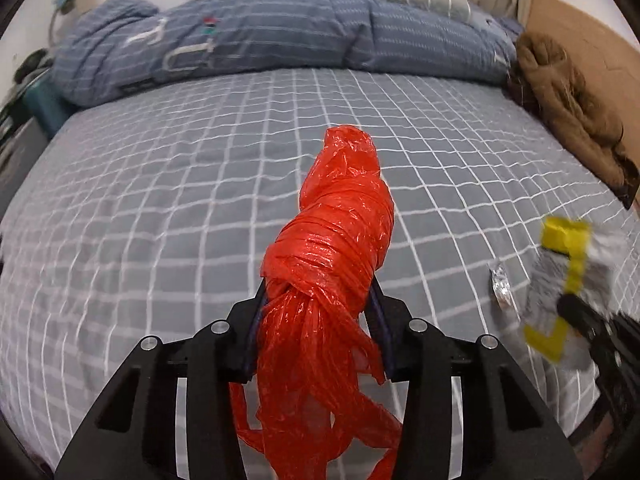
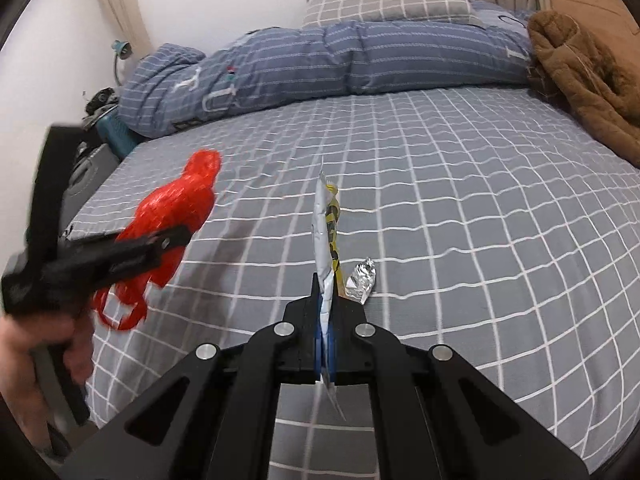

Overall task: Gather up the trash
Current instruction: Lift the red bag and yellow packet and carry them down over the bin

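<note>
My left gripper (image 1: pixel 318 292) is shut on a bundled red plastic bag (image 1: pixel 340 216), held up above the grey checked bed (image 1: pixel 160 200); the bag's loose strips hang down between the fingers. From the right wrist view the same red plastic bag (image 2: pixel 176 208) and left gripper (image 2: pixel 176 238) show at the left, held by a hand (image 2: pixel 24 364). My right gripper (image 2: pixel 328 280) is shut on a flat silver and yellow wrapper (image 2: pixel 328 232), seen edge-on. That silver and yellow wrapper (image 1: pixel 560 280) shows at the right of the left wrist view. A small crumpled foil wrapper (image 2: pixel 362 280) (image 1: pixel 502 286) lies on the bed just beyond.
A rolled blue striped duvet (image 2: pixel 340 60) lies across the far side of the bed, with a grey checked pillow (image 2: pixel 388 2) behind it. A brown fleece garment (image 2: pixel 580 76) is heaped at the right edge. Dark clutter and a teal box (image 2: pixel 116 132) stand off the bed's left side.
</note>
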A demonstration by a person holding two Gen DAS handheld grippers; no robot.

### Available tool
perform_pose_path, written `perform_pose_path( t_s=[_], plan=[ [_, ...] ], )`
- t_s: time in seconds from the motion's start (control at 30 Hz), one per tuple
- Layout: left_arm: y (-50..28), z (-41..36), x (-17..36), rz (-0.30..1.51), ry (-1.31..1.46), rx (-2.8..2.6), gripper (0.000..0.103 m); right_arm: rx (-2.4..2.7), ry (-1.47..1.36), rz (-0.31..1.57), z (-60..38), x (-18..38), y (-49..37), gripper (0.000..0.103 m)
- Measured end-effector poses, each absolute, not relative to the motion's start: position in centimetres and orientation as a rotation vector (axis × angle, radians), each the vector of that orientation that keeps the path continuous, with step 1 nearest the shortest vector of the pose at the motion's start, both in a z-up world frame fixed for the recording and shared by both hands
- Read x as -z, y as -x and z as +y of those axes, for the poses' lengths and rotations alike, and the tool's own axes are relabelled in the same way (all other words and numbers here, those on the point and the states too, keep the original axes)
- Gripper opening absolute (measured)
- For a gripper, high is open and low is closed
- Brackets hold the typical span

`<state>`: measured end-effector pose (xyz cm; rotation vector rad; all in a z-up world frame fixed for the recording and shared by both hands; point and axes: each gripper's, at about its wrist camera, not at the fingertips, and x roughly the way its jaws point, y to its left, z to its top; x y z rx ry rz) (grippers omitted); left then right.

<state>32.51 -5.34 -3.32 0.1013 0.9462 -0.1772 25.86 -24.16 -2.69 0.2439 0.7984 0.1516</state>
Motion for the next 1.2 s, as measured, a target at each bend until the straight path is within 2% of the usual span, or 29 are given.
perform_pose_path(
  t_s=[0.33, 0.6, 1.2],
  plan=[
    [-25.8, -1.1, 3.7, 0.932, -0.024, 0.138, 0.043, -0.160, -0.158, 0.765, -20.5, 0.5, -22.4, 0.001],
    [-22.5, -0.8, 2.5, 0.900, -0.021, 0.147, 0.043, -0.144, -0.124, 0.742, -19.0, -0.4, -17.4, 0.001],
    [-15.3, -0.7, 2.7, 0.894, -0.059, 0.127, 0.043, -0.157, -0.130, 0.759, -17.7, -0.2, -12.5, 0.001]
  ],
)
